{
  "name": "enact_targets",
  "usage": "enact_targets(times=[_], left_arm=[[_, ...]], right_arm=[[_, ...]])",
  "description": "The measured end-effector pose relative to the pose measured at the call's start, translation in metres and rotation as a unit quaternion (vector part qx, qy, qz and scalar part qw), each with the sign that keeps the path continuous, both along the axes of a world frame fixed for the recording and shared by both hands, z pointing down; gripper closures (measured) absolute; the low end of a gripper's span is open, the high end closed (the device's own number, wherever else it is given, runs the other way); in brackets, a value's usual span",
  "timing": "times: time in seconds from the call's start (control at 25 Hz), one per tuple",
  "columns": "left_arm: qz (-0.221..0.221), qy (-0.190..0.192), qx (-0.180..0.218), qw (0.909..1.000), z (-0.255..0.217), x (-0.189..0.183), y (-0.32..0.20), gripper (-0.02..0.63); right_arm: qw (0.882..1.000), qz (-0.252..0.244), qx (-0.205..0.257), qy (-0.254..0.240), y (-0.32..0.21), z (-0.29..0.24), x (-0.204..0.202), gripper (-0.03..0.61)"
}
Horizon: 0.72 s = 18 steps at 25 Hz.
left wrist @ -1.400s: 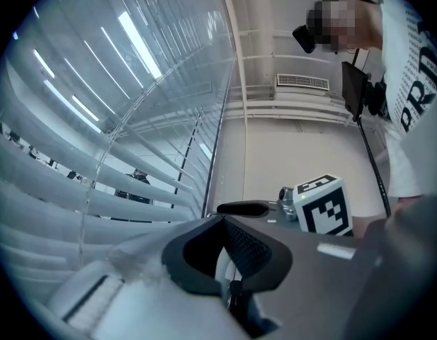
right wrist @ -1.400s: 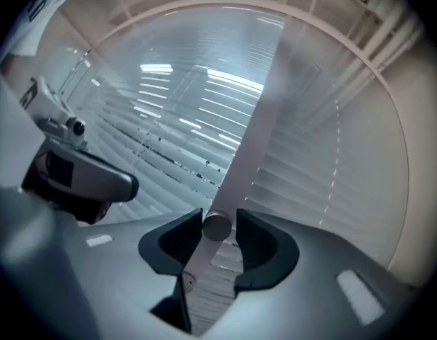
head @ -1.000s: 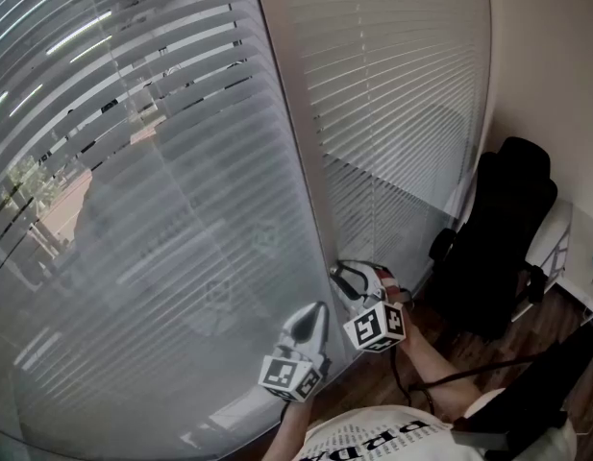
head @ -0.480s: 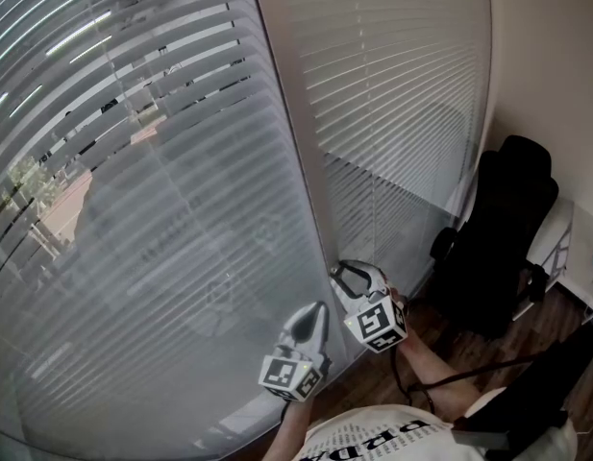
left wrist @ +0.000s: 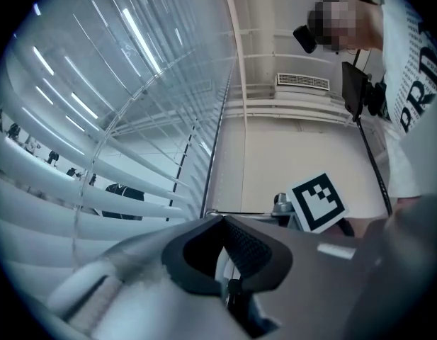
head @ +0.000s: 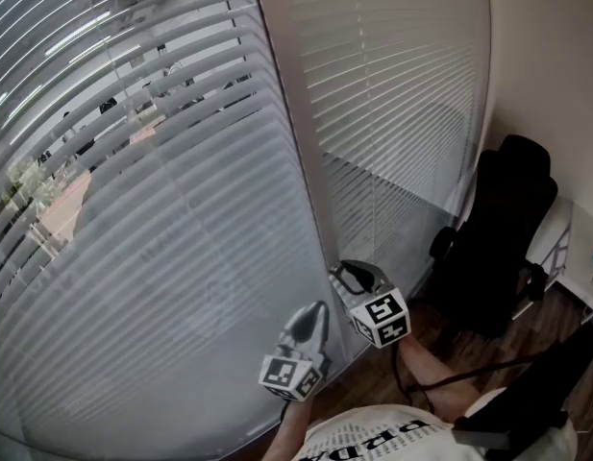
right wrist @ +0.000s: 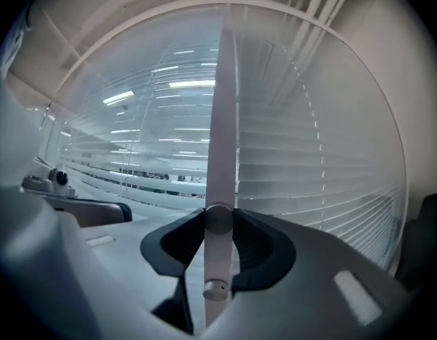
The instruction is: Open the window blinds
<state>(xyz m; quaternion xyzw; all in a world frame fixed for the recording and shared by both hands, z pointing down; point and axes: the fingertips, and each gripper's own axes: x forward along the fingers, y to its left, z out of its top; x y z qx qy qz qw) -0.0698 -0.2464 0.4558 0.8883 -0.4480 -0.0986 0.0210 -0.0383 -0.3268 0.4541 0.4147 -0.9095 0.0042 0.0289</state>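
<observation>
Your right gripper pinched the tilt wand between its jaws, just beside the window blinds hanging ahead. Your left gripper hung nearby, jaws pressed together on nothing. You did best to roll the wand about its own axis, never tugging sideways.

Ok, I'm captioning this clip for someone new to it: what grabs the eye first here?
The wide white slatted blinds fill the left of the head view, with their slats tilted enough to let daylight through. Low in the middle, the right gripper is closed on a pale grey tilt wand that hangs upright. A black office chair stands in the right corner.
</observation>
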Motion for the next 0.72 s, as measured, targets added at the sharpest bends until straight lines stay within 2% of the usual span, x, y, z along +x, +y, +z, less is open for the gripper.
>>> enact_targets(times=[0.12,0.24,0.32,0.44,0.52,0.6,0.72], left_arm=[[-0.001,0.003,-0.002,1.0,0.0,0.0,0.0,0.621],[0.003,0.002,-0.003,1.0,0.0,0.002,-0.001,0.621],[0.004,0.002,-0.003,1.0,0.001,0.002,-0.001,0.621],[0.002,0.002,-0.003,1.0,0.0,0.001,-0.001,0.621],[0.0,0.003,-0.002,1.0,-0.001,-0.002,-0.002,0.621],[-0.001,0.005,-0.001,1.0,-0.001,-0.003,-0.003,0.621],[0.0,0.005,0.0,1.0,-0.001,-0.001,-0.003,0.621]], right_arm=[[0.998,-0.003,-0.032,-0.046,-0.001,0.0,0.001,0.446],[0.999,-0.001,-0.026,-0.047,-0.002,-0.001,0.001,0.445],[0.999,0.0,-0.01,-0.031,-0.001,-0.001,0.001,0.445],[0.998,0.002,0.04,0.039,0.003,-0.004,0.001,0.443],[0.992,0.0,0.085,0.093,0.007,-0.011,-0.001,0.432],[0.98,-0.003,0.128,0.154,0.009,-0.014,-0.005,0.416],[0.953,-0.003,0.182,0.241,0.01,-0.012,-0.01,0.416]])
